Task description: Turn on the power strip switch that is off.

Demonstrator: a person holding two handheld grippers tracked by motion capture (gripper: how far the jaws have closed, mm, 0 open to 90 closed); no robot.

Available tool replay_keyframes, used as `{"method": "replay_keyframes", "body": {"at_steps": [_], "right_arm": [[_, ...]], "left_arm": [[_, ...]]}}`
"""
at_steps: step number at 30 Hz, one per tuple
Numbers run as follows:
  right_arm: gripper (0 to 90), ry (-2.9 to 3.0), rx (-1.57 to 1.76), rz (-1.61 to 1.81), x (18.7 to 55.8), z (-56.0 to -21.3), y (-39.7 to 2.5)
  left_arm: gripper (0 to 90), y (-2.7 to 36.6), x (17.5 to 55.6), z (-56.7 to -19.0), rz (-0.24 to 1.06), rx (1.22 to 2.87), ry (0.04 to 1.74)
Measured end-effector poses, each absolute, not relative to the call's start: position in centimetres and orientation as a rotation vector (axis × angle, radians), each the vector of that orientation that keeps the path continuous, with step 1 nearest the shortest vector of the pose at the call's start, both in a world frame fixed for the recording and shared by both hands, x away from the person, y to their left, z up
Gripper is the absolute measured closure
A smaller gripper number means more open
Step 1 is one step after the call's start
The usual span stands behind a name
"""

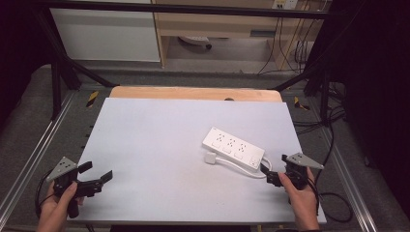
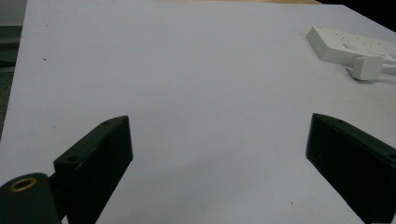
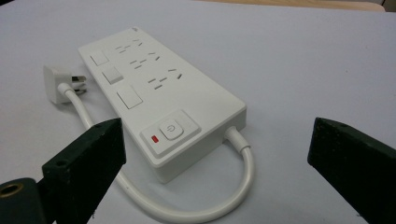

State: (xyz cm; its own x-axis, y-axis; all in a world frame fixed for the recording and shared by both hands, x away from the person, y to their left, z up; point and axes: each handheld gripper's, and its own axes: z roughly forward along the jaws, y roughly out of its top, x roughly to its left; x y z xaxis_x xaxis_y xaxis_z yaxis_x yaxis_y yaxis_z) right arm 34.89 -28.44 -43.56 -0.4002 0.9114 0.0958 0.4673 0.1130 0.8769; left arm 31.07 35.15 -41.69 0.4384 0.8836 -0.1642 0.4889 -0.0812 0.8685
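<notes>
White, smooth plastic, the slab-shaped power strip (image 3: 159,100) lies flat on the matte pale desk (image 1: 159,145), its round cord (image 3: 233,196) looping to a blocky plug (image 3: 56,84). Right gripper (image 1: 275,170), jaws apart, sits just beside it; left gripper (image 1: 96,173), jaws spread, well apart.

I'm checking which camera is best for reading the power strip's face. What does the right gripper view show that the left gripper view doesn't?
Right gripper view alone: the power strip's top close up, with its socket rows, the round power button beside a small red mark, and its cable looping out of the near end.
Left gripper view alone: a wide bare stretch of the table in front of its open jaws, the strip only at the far edge.
Both: the white plug beside the strip, and open black jaws.
</notes>
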Motion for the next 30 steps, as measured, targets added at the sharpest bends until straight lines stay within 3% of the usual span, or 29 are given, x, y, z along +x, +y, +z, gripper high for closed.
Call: {"method": "replay_keyframes", "body": {"at_steps": [30], "right_arm": [[3.5, 1.968, 1.338, 1.264, 34.6, -42.1, -28.1]], "left_arm": [[6.7, 34.5, 31.1, -41.7, 0.511, 1.762, 1.173]]}}
